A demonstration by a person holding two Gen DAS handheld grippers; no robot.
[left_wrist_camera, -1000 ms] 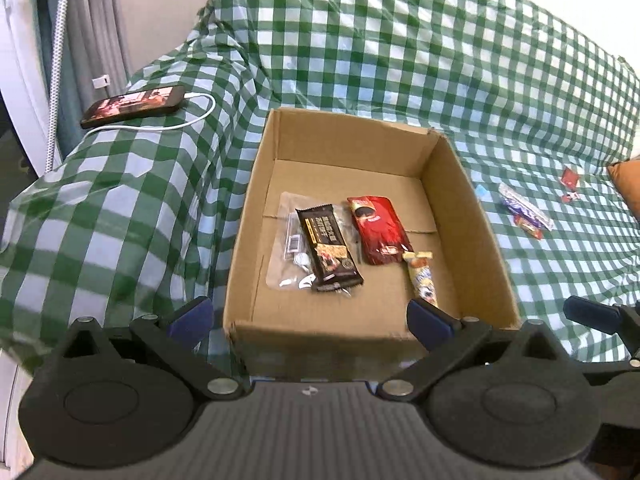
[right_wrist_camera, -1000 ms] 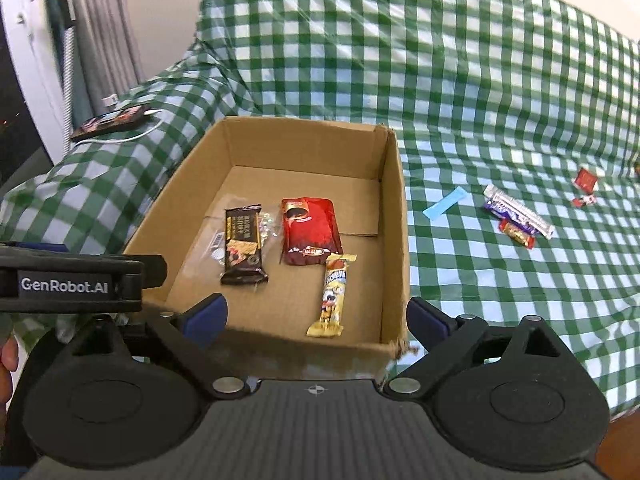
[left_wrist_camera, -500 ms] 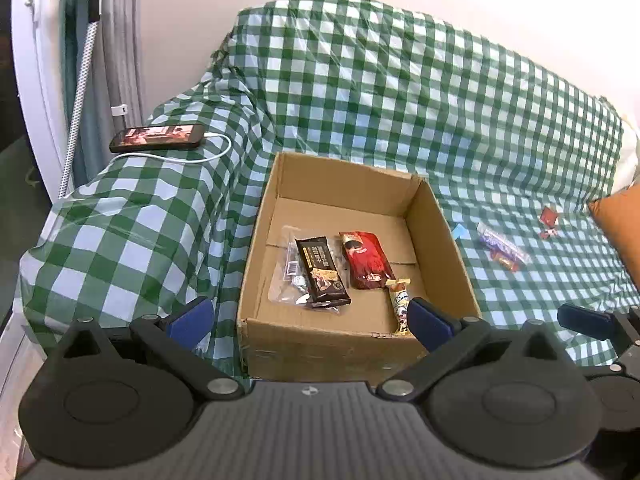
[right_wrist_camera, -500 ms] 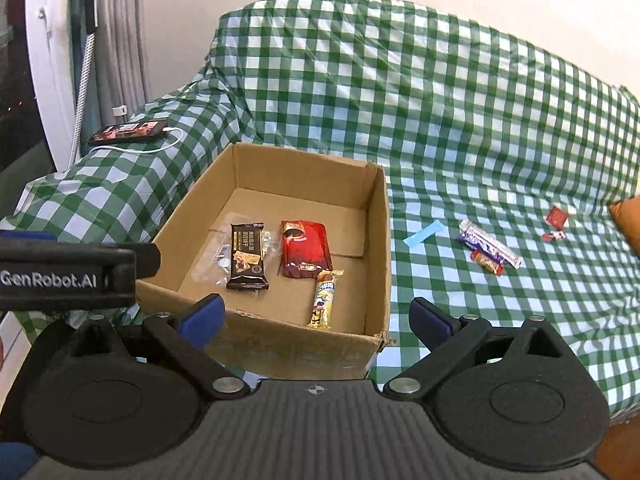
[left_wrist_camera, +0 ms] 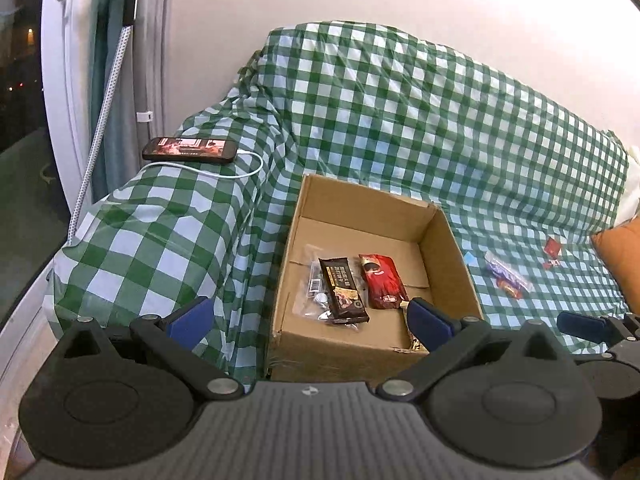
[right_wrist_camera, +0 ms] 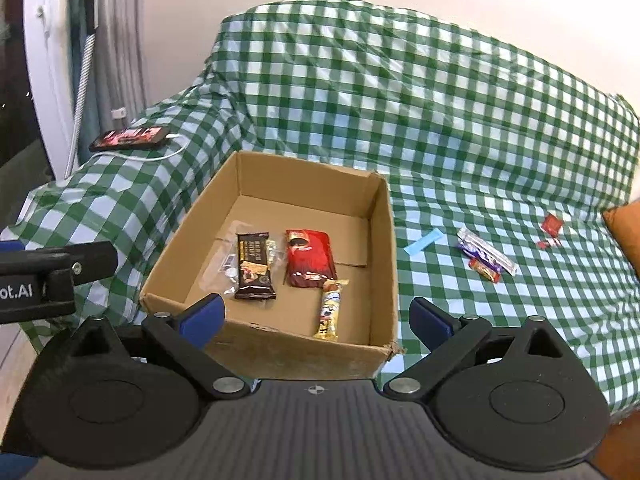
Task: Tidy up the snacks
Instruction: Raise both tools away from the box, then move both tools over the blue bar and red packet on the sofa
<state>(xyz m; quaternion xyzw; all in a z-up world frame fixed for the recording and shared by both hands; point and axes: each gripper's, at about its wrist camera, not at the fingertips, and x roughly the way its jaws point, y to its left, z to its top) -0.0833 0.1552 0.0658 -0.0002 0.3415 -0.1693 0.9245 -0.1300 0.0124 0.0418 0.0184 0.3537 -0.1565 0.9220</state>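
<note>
Both grippers, left and right, hang back with jaws apart and empty, likely between picks: four snacks lie flat in the cardboard box, loose snacks wait on the checked cloth at its 3 o'clock.

This looks like a room in a home. A sofa sits by a plain wall, with a green and white checked cloth over it. A phone lies on the sofa arm with a white charging cable. Curtains hang by a dark window. An orange cushion sits at one end.
</note>
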